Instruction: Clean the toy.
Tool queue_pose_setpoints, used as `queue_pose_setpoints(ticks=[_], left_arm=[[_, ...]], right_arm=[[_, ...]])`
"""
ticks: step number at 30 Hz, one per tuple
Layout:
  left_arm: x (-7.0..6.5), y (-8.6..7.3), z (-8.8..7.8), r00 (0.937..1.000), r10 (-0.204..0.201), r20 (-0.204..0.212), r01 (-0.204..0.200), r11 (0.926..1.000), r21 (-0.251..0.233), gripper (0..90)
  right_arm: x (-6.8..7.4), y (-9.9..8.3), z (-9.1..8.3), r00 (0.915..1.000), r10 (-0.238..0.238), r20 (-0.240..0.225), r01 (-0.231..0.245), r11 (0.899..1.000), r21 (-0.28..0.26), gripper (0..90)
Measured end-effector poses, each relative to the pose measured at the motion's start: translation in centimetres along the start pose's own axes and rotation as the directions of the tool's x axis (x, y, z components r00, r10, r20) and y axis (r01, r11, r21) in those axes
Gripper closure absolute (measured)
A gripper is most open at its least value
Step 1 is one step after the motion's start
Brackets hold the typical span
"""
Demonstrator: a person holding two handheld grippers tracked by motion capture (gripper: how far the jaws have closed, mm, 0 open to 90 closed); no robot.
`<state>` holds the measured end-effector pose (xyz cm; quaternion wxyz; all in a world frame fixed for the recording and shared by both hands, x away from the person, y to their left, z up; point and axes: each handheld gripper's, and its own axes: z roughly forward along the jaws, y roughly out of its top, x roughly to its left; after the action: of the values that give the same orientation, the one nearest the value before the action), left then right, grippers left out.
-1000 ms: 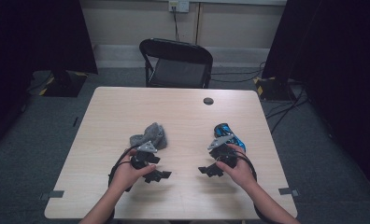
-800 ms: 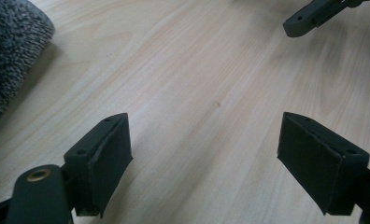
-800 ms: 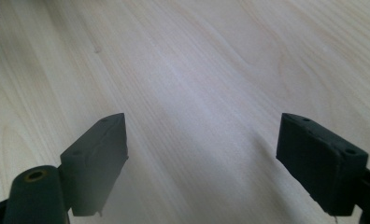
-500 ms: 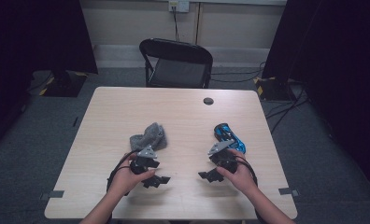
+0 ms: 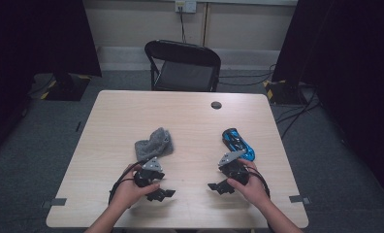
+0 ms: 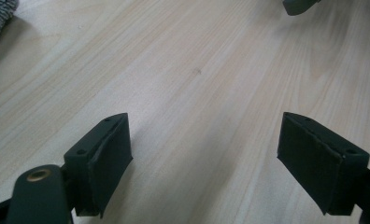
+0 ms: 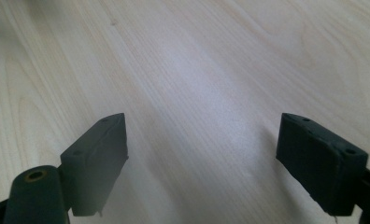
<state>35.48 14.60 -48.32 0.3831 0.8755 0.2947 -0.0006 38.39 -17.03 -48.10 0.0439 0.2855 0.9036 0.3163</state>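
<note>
Jaws wide on both, nothing between them — bare table (image 5: 190,121) wood under each. Left gripper (image 5: 162,194) sits on the near side of the grey cloth (image 5: 153,143), close but apart; right gripper (image 5: 218,186) sits near side of the blue toy car (image 5: 238,143), also apart. Car lies well right of the cloth. Judging by this, no grasp made yet — picking either item is all left to do.
</note>
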Motion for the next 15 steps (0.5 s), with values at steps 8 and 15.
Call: queue_pose_setpoints(ticks=[8, 15], left_arm=[[-0.4, -0.7, 0.4, 0.9998, 0.021, 0.001, -0.021, 0.9995, 0.022, 17.0], [-0.6, -0.9, 0.4, 0.9992, 0.037, -0.011, -0.037, 0.9992, 0.018, 16.6]], right_arm=[[0.2, -0.9, 0.1, 0.9999, -0.007, 0.01, 0.008, 1.0, -0.004, 15.4], [0.6, -1.2, 0.1, 0.9987, -0.042, 0.029, 0.042, 0.999, -0.012, 14.9]])
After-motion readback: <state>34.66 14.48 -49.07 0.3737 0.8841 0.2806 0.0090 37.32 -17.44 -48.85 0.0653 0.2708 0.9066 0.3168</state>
